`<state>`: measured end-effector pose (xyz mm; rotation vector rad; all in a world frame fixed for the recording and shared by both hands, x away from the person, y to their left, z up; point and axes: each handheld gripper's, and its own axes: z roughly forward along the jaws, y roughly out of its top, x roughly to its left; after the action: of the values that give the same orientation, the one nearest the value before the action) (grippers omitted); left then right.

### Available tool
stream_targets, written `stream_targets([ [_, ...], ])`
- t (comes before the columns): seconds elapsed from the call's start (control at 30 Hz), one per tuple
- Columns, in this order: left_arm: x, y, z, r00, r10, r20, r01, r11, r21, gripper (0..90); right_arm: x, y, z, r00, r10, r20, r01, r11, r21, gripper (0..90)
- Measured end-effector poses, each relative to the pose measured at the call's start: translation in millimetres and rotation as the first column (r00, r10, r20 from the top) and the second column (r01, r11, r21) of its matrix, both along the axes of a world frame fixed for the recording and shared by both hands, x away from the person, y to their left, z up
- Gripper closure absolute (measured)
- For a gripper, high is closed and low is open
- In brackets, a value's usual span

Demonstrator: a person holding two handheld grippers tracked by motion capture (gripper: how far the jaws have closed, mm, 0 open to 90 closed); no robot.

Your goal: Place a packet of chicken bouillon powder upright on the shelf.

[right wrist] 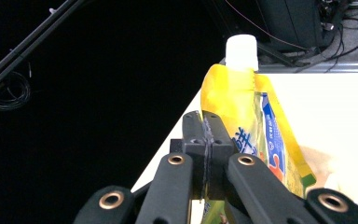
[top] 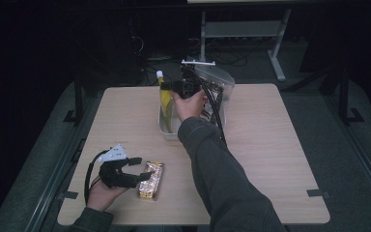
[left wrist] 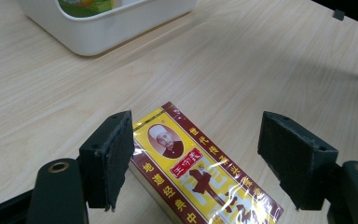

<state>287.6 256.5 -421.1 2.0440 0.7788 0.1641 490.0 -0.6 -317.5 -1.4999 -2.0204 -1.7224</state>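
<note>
At the counter's (top: 270,145) far edge the right gripper (right wrist: 206,140) pinches a yellow spouted pouch (right wrist: 242,107) upright in the white bin (top: 166,129) — it should lower gently before releasing. The left gripper (left wrist: 200,158), jaws spread, straddles a snack box (left wrist: 200,182) near the front-left corner.

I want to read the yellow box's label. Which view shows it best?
The left gripper view: the yellow box lies close up, label facing the camera, between open jaws. The high view shows it small on the table.

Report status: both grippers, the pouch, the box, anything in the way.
Right gripper shut on yellow spouted pouch over white bin. Left gripper open, straddling red-and-yellow box lying on table. Nothing in the way.
</note>
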Motion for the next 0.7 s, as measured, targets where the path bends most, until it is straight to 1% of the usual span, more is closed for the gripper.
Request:
stream_targets([
  [0.23, 0.1, -0.5, -0.7, 1.0, -0.001, -0.001, 0.001, 1.0, 0.006, 26.3, -0.5, 1.5, -6.4, 0.9999, -0.005, -0.013, 0.004, 1.0, -0.003, 88.7],
  [0.3, 0.1, -0.3, -0.6, 1.0, 0.0, 0.0, 0.0, 1.0, 0.006, 26.3, -0.6, 2.1, -7.1, 0.9999, -0.003, -0.012, 0.003, 0.9999, -0.01, 88.5],
  [0.53, 0.2, -0.4, -0.6, 1.0, -0.002, -0.001, 0.002, 1.0, 0.009, 26.3, -0.6, 1.9, -7.7, 0.9996, 0.009, -0.026, -0.01, 0.9999, -0.012, 86.6],
  [0.7, 0.1, -0.8, -0.9, 1.0, -0.003, -0.001, 0.003, 0.9999, 0.01, 26.2, -0.8, 0.9, -7.5, 0.9992, 0.02, -0.036, -0.02, 0.9998, -0.005, 83.4],
])
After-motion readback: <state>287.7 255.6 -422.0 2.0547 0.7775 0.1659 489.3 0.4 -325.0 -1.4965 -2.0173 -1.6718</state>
